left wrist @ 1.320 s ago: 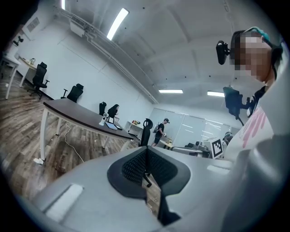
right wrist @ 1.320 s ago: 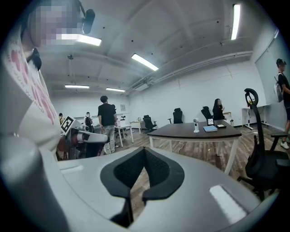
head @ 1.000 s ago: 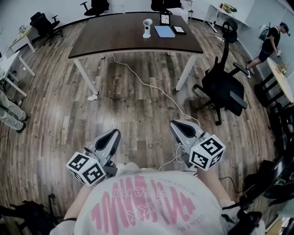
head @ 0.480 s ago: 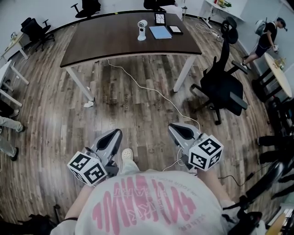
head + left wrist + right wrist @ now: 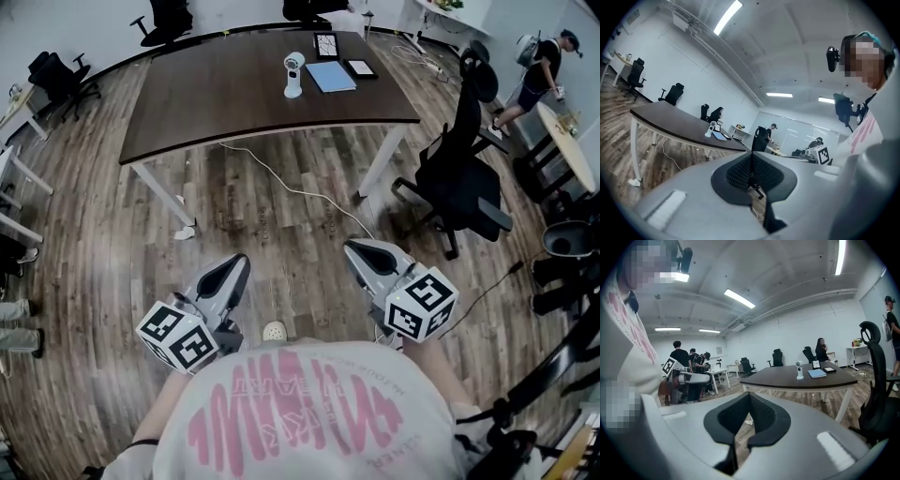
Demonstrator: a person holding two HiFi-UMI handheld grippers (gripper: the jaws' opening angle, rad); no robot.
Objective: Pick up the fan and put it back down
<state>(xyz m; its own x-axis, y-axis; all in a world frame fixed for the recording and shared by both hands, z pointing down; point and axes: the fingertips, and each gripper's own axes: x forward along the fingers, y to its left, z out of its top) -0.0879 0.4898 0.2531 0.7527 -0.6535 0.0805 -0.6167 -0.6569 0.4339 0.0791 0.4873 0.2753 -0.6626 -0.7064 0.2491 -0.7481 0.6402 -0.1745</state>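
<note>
White fan (image 5: 293,75) stands upright on the dark table (image 5: 216,103) at the top of the head view. It is well apart from the left gripper (image 5: 234,265) and right gripper (image 5: 361,251), which are held low over the wood floor (image 5: 281,202), apparently on approach.

Left gripper view: jaws clenched on nothing, fan small at centre left.

Right gripper view: jaws likewise pressed together and empty, fan on the table at right, pickup not yet begun.
</note>
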